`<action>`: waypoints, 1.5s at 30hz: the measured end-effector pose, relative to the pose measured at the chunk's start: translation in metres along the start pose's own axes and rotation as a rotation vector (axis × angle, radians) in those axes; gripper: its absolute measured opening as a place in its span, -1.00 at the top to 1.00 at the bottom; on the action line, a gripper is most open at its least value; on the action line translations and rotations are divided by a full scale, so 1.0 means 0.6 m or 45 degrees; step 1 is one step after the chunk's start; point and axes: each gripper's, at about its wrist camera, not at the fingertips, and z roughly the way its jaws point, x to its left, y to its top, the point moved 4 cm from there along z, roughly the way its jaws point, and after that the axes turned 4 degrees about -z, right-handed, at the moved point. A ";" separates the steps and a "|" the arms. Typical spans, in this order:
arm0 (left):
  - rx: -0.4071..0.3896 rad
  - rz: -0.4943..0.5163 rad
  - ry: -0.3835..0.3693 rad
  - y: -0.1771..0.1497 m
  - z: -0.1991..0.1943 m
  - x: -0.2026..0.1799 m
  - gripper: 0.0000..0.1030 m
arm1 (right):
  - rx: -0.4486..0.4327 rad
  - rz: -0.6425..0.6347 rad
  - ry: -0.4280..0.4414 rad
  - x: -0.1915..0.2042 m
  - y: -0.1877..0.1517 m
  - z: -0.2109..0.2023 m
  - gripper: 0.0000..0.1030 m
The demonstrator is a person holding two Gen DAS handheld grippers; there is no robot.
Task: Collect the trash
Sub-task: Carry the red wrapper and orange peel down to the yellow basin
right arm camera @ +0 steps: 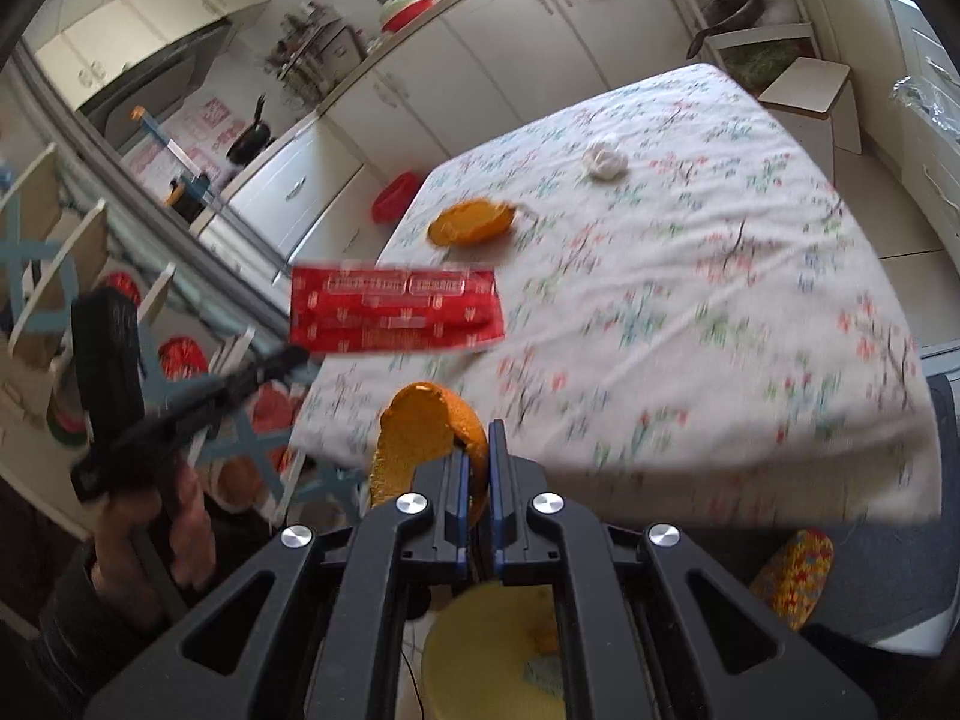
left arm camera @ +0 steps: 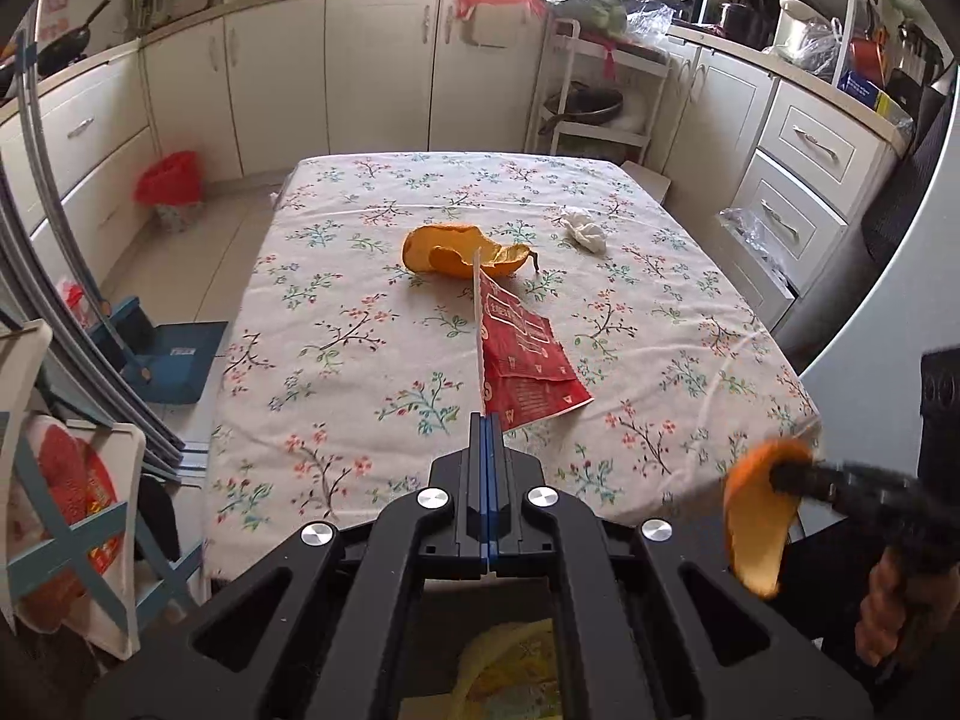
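My left gripper (left arm camera: 487, 420) is shut on a red snack wrapper (left arm camera: 522, 360) and holds it above the floral tablecloth (left arm camera: 336, 324). The wrapper also shows in the right wrist view (right arm camera: 393, 309), held by the left gripper (right arm camera: 294, 354). My right gripper (right arm camera: 477, 438) is shut on a piece of orange peel (right arm camera: 420, 426), off the table's near edge; it shows at the right in the left wrist view (left arm camera: 759, 516). A larger orange peel (left arm camera: 456, 249) and a crumpled white tissue (left arm camera: 585, 228) lie on the table.
A yellow bin (right arm camera: 480, 648) sits below the right gripper, also under the left one (left arm camera: 510, 666). A red-lined bin (left arm camera: 171, 186) stands on the floor at the left. Cabinets (left arm camera: 372, 72) ring the room. A blue dustpan (left arm camera: 174, 360) lies left of the table.
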 end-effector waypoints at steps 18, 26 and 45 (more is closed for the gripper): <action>-0.055 0.004 -0.041 -0.078 -0.116 -0.016 1.00 | 0.494 -0.388 -0.127 0.103 -0.223 0.060 0.07; -0.079 -0.004 -0.079 -0.115 -0.185 -0.021 1.00 | 0.310 -0.136 -0.116 0.059 -0.190 0.021 0.02; 0.201 0.045 -0.170 -0.274 -0.235 -0.079 1.00 | 0.046 0.059 -0.121 0.025 -0.152 -0.037 0.02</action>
